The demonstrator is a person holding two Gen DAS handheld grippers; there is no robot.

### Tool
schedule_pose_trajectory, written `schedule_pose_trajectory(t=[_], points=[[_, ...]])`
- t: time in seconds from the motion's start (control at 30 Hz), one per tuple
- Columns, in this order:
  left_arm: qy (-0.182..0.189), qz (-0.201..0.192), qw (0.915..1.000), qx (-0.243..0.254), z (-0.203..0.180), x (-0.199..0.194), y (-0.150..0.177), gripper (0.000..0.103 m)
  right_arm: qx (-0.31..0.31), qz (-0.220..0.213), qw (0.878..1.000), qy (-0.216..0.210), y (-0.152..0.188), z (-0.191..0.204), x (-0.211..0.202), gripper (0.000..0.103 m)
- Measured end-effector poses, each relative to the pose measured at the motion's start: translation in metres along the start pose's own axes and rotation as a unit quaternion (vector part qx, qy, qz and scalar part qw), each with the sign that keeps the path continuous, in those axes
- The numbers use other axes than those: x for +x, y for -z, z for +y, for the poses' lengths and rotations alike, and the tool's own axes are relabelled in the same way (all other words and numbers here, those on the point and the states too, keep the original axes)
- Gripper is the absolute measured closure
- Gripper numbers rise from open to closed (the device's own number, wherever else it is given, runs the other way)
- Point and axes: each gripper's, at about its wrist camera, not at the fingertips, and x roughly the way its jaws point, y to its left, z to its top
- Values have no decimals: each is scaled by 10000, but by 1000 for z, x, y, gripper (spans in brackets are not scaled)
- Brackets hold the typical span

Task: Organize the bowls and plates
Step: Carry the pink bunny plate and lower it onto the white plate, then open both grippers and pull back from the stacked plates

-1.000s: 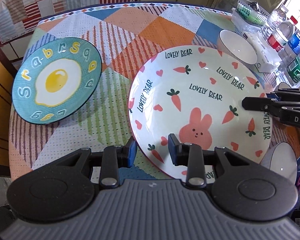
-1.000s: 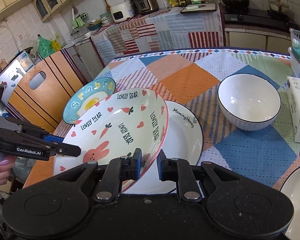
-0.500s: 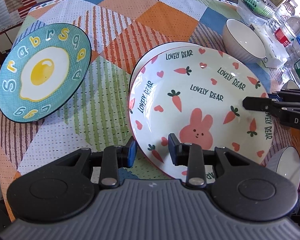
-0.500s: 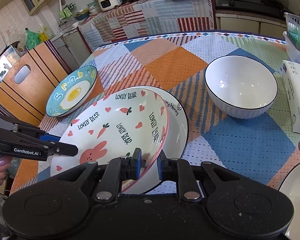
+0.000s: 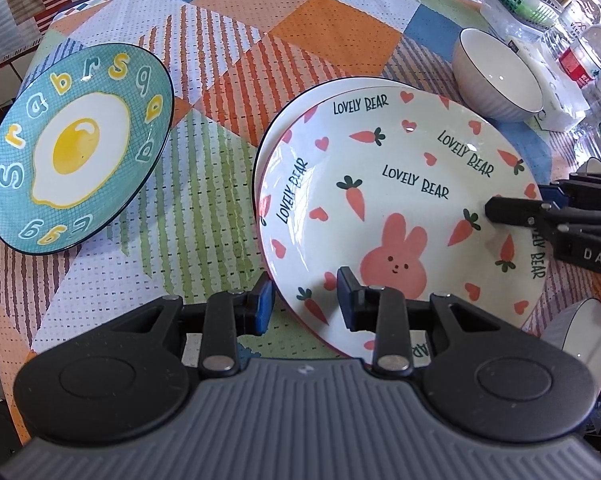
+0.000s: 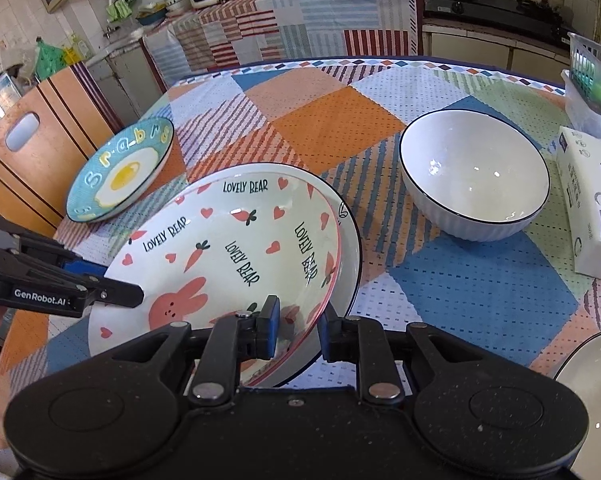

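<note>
Left wrist view: the left tool (image 5: 305,300) straddles the near rim of the cream ceramic rabbit-and-carrot plate (image 5: 400,208), pads apparently not pressing. This plate rests on a white black-rimmed plate (image 6: 346,276) on the patchwork-clothed counter (image 5: 300,32). The right tool (image 6: 298,330) is opening around the right rim.

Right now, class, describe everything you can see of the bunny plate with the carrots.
The bunny plate is round, shallow and glossy, apparently glazed ceramic, cream with a thin red rim. It bears a pink rabbit, carrots, hearts and repeated "LOVELY BEAR" lettering. It rests nested in a white dark-rimmed plate on the patchwork tablecloth. The left gripper straddles its near rim; the right gripper straddles the opposite rim, its jaws opening, fingers seemingly clear of the rim.
</note>
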Motion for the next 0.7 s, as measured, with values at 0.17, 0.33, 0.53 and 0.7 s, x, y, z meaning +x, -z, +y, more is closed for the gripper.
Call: schedule_pose_trajectory(t=[0.17,0.33,0.53,0.7], points=[[-83,29,10000,-2,0,1,-1,71,-368,41,9987,356,2,17,1,64],[-152,51,9999,-1,-1,2,-2,71,-342,94,9972,660,1,25,2,61],[-236,60,9997,19,-6,2,-1,72,-460,219,9916,1187,-2,36,9,59],[-257,-15,9996,105,-8,-9,0,72,-316,166,9908,1303,-3,35,8,59]])
